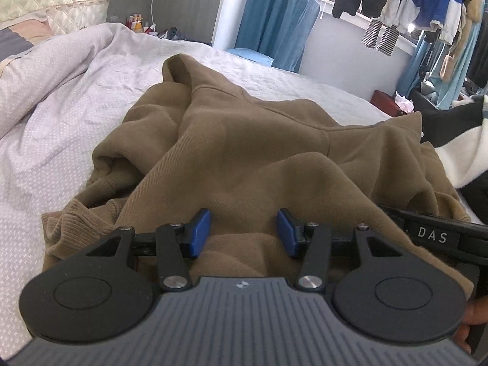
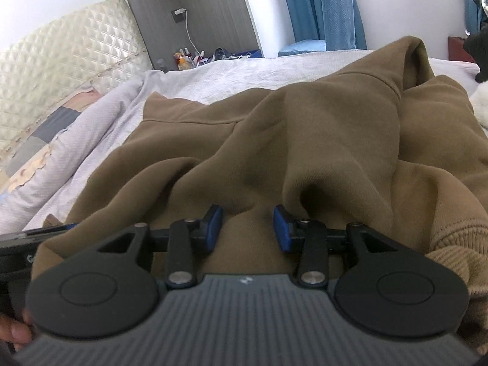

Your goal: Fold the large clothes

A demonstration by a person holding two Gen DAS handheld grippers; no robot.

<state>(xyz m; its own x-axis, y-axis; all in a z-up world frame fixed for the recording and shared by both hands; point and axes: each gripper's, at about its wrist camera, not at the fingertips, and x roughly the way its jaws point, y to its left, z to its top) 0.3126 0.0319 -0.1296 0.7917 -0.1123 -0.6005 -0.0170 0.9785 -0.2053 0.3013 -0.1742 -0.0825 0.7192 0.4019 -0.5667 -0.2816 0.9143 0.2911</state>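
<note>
A brown hooded sweatshirt [image 1: 244, 140] lies crumpled on the bed, its hood [image 1: 178, 67] toward the far side and a ribbed cuff [image 1: 76, 222] at the near left. My left gripper [image 1: 243, 233] has a thick bunch of the brown fabric filling the gap between its blue pads [image 1: 199, 233]. In the right wrist view my right gripper [image 2: 247, 228] likewise pinches a ridge of the sweatshirt [image 2: 305, 128], with creases fanning out from its pads [image 2: 282, 228]. A ribbed hem [image 2: 457, 253] sits at its right. Part of the other gripper's body [image 1: 433, 235] shows close on the right.
The white bedsheet [image 1: 61, 140] and a rumpled quilt [image 2: 76, 152] lie left of the sweatshirt. A padded headboard [image 2: 61, 70] stands at the back left. Bottles crowd a bedside table [image 1: 137, 24]. Blue curtains [image 1: 274, 15] and hanging clothes [image 1: 427, 6] are beyond the bed. A black-and-white garment [image 1: 457, 152] lies at the right.
</note>
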